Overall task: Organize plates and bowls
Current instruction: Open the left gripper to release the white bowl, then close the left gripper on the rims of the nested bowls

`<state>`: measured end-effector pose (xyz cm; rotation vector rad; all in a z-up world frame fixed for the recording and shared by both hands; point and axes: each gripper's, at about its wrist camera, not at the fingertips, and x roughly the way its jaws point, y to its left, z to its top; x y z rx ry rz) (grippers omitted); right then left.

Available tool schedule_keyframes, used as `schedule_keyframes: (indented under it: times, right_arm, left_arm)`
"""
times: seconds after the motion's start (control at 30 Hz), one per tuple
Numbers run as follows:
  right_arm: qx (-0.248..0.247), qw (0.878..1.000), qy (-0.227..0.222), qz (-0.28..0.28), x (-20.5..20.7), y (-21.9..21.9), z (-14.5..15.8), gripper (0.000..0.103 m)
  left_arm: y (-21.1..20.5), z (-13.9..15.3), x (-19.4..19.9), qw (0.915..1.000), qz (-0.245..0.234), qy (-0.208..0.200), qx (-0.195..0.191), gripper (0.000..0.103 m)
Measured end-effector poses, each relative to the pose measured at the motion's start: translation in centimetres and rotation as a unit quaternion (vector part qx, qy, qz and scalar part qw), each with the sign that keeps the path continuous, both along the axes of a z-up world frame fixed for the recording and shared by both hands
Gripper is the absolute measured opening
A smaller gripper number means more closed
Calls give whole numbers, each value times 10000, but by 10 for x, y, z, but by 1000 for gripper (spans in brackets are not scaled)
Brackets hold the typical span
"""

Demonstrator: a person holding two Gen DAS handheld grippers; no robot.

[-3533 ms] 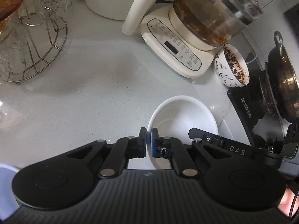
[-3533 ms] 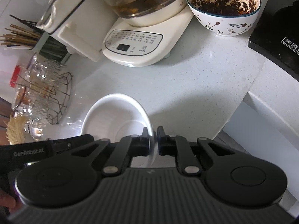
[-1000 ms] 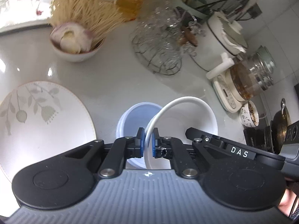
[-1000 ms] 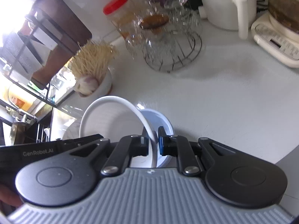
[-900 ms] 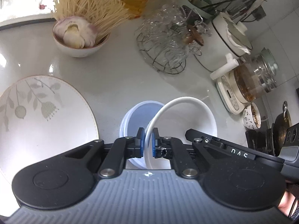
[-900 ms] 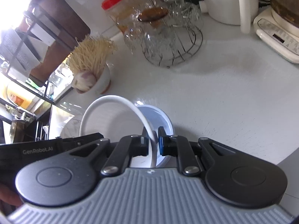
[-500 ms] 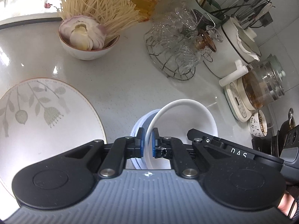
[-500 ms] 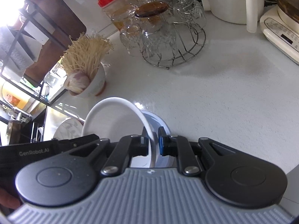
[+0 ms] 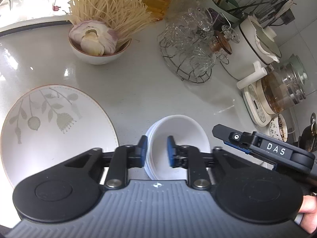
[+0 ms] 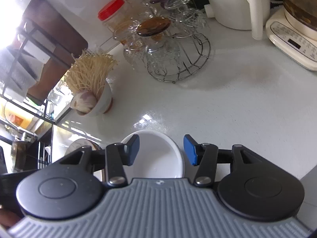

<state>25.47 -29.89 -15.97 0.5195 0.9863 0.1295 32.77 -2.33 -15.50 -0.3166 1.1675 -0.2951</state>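
While the white bowl sat nested in a pale blue bowl on the counter, both grippers, left and right, had just spread, gripping nothing. One leaf-patterned plate lay beside; bare counter stretched beyond.

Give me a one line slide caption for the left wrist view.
Left claw open astride the rim of the white bowl just nested in the bluish bowl, beside the leaf-patterned plate.
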Motion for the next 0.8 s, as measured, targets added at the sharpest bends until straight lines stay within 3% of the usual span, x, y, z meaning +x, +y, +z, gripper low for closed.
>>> schedule_keyframes:
  times: [0.13, 0.4, 0.6, 0.8]
  right_arm:
    - [37, 9999, 124, 39, 4, -5, -8, 53]
    - [372, 9975, 518, 313, 15, -2, -43, 51]
    - [88, 9957, 819, 417, 16, 5, -58, 45]
    - [242, 9935, 1051, 364, 10, 3, -71, 39]
  left_arm:
    - [-4, -3, 1, 9999, -102, -13, 113, 45]
    - [-14, -19, 9, 9984, -351, -139, 413, 45]
    - [-16, -24, 15, 9984, -414, -44, 377, 45]
    - [-27, -29, 10, 9971, -552, -11, 521, 45]
